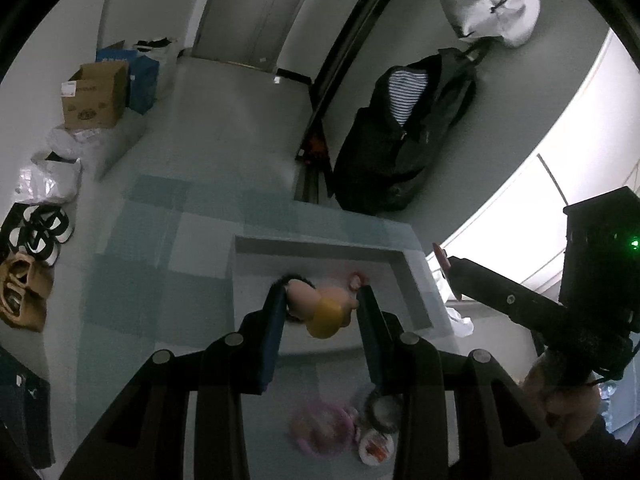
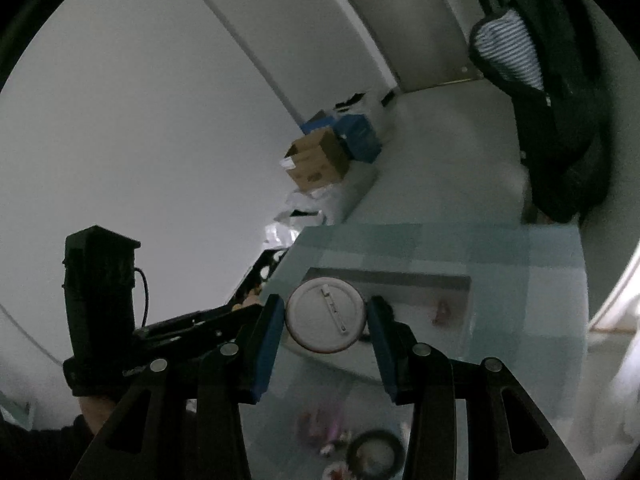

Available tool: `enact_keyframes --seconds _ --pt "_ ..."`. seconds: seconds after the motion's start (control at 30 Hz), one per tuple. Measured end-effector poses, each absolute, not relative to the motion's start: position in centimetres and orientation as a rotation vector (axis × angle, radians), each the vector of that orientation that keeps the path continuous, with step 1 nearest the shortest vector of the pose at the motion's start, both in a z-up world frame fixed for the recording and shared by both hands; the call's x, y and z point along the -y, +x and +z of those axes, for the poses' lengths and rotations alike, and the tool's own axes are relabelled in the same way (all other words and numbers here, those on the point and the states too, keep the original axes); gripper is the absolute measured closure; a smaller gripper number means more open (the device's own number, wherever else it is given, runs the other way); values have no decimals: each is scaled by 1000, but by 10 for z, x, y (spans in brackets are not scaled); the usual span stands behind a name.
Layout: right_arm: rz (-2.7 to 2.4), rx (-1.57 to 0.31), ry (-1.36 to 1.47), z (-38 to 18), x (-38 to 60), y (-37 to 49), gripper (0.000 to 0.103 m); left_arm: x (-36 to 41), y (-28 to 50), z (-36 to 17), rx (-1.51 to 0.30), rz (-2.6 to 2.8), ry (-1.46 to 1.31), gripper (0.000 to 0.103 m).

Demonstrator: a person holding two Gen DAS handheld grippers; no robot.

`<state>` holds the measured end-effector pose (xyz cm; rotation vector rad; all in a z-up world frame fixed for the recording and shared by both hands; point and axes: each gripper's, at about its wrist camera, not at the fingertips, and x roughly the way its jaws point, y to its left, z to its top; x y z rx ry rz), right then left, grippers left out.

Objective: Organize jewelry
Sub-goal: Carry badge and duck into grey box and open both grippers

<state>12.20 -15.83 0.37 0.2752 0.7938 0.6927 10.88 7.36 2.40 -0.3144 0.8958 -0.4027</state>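
While both of my hands hold tongs above a pale blue-green checked tabletop (image 1: 160, 248), each tong has something pinched between its blue-padded fingers. My left gripper (image 1: 322, 306) grasps a small doll-like hair ornament (image 1: 320, 308) with a peach head, dark fuzzy hair and a yellow body; the left pad touches the hair side and the right pad touches the other end. It hangs over a shallow white rectangular tray (image 1: 320, 250) lying on the table, and a small red and pink piece (image 1: 355, 280) rests on the tray floor just beyond it. My right gripper (image 2: 325, 314) is clamped on a round badge (image 2: 325, 314), seen from the back: a pale disc with a metal pin bar across it and a reddish rim. That badge is held above the near left corner of the same tray (image 2: 400, 280), where a small pinkish item (image 2: 442, 312) lies towards the right end. Nearer to me, below the tongs, blurred pieces lie on the table: a pink ring-shaped item (image 1: 320, 428), a dark furry loop (image 1: 384, 408) and a small round red-and-white piece (image 1: 376, 446). Beyond the table are a cardboard box (image 1: 96, 96) against the wall and a black bag (image 1: 404, 132) on the floor.
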Motion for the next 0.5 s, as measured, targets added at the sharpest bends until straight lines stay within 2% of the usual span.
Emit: enact_keyframes --seconds 0.5 --pt "700 -823 302 -31 155 160 61 -77 155 -1 -961 -464 -337 73"
